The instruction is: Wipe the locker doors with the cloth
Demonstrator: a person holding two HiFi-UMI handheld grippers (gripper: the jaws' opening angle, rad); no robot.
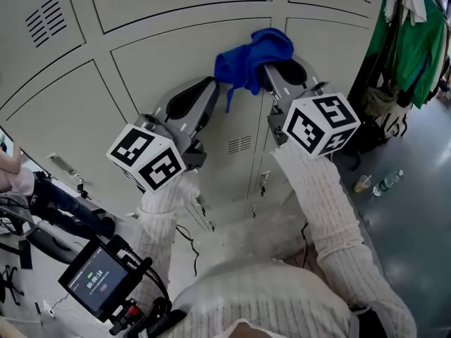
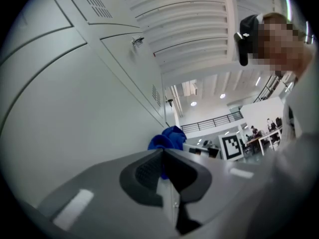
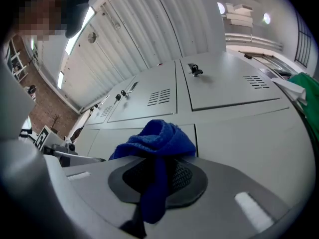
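A blue cloth (image 1: 250, 56) is bunched against a grey locker door (image 1: 169, 58). My right gripper (image 1: 266, 67) is shut on the cloth, which spills over its jaws and hangs down between them (image 3: 155, 148). Just left of it, my left gripper (image 1: 211, 84) is held up near the same door, shut with nothing between its pads. In the left gripper view the cloth (image 2: 167, 138) shows just past my closed left gripper (image 2: 163, 156), beside the locker door (image 2: 65, 108). In the right gripper view my right gripper (image 3: 158, 169) points at the locker doors (image 3: 224, 86).
Green garments (image 1: 414, 37) hang at the right end of the lockers. A bottle (image 1: 388, 182) and a cup (image 1: 362, 183) stand on the floor below them. A small screen device (image 1: 95, 280) sits at the lower left. A person (image 1: 28, 189) sits at the far left.
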